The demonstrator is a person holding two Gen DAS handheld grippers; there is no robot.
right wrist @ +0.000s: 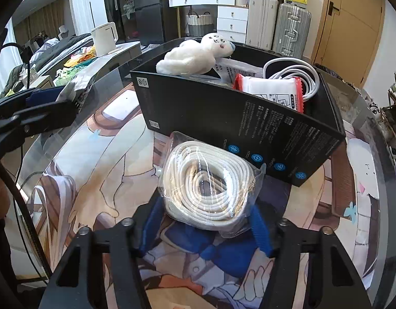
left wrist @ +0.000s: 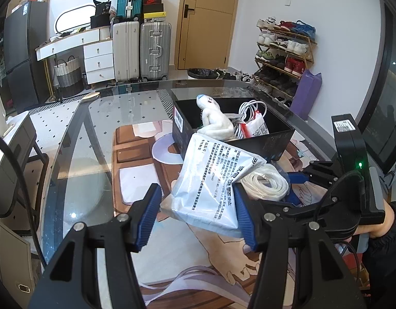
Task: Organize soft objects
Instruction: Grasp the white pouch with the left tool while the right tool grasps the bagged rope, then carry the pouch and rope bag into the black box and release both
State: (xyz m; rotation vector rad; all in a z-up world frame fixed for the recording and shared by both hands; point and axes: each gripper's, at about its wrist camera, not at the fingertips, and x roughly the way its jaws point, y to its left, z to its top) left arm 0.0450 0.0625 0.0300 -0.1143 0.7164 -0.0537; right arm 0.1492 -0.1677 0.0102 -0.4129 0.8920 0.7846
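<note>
A black box (left wrist: 262, 141) (right wrist: 223, 118) on the glass table holds a white plush toy (left wrist: 214, 119) (right wrist: 195, 56), a white cable (left wrist: 249, 108) (right wrist: 295, 72) and a red-edged white packet (left wrist: 257, 126) (right wrist: 270, 90). My left gripper (left wrist: 198, 213) is shut on a pale blue printed pouch (left wrist: 210, 182), held just in front of the box. My right gripper (right wrist: 205, 226) is shut on a bagged coil of white cord (right wrist: 208, 182) (left wrist: 267, 182), close to the box's near wall. The left gripper also shows in the right wrist view (right wrist: 43, 108).
The glass table (left wrist: 95, 134) (right wrist: 365, 118) covers an illustrated mat. Behind stand suitcases (left wrist: 141, 49), a white drawer unit (left wrist: 98, 61), a door (left wrist: 208, 20) and a shoe rack (left wrist: 285, 54). A white kettle (right wrist: 104, 37) stands on a side counter.
</note>
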